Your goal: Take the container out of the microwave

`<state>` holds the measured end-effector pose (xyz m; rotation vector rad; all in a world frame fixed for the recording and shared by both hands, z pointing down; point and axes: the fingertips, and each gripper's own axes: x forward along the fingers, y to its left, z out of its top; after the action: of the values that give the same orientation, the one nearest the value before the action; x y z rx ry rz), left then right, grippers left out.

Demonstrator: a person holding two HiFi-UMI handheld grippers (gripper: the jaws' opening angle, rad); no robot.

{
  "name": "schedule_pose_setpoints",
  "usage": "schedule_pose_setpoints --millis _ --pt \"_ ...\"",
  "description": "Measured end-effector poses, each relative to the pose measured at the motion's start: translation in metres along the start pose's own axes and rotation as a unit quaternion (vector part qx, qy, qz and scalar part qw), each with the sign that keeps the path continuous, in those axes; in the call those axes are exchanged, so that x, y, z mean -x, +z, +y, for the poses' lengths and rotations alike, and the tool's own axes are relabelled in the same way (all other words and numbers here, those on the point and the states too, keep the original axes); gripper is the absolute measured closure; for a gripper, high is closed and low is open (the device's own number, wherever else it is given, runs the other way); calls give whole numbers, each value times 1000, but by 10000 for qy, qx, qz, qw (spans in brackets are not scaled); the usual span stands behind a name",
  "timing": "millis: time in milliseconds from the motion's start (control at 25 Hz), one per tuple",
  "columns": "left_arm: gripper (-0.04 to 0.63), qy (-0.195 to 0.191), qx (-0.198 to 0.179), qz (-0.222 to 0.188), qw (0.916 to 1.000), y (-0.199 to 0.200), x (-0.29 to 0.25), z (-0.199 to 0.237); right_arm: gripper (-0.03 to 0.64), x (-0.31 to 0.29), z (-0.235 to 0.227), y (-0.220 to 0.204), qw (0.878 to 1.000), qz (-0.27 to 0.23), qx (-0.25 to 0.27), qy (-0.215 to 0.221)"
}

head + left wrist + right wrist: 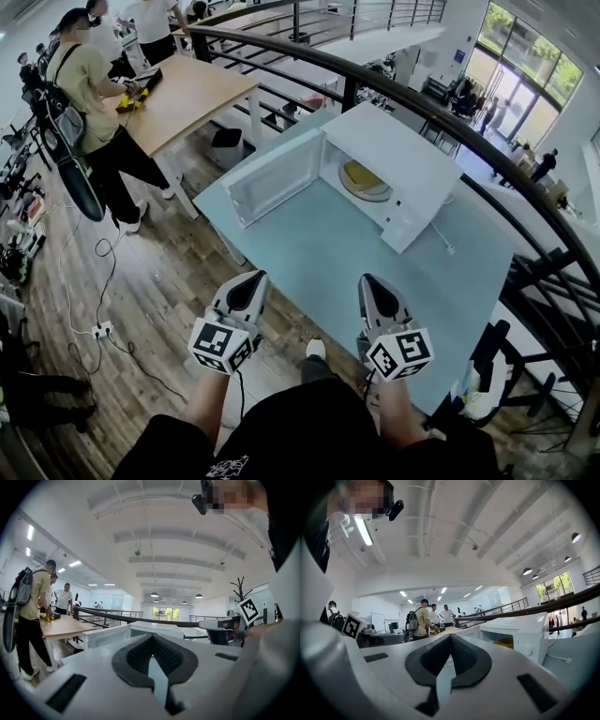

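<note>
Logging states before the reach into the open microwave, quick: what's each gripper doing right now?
Left gripper: closed, holding nothing.
Right gripper: closed, holding nothing.

Open mezzanine workspace: curved railing [309, 57], wooden worktable [192, 94], people [89, 84] standing at it

The pale blue surface [319, 272] carries a white microwave [403, 155] toward its far edge, its door [272, 187] swung open leftward; a white cable [442, 241] lies just beside it
</note>
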<state>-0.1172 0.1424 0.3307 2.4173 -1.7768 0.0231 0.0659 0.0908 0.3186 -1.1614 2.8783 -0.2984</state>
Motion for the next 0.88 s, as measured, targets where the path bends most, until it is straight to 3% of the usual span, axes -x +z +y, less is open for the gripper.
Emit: schedule_pose_setpoints --millis 880 --pt "588 150 12 325 9994 -11 -148 11 611 -98 -123 -15 9986 329 -331 259"
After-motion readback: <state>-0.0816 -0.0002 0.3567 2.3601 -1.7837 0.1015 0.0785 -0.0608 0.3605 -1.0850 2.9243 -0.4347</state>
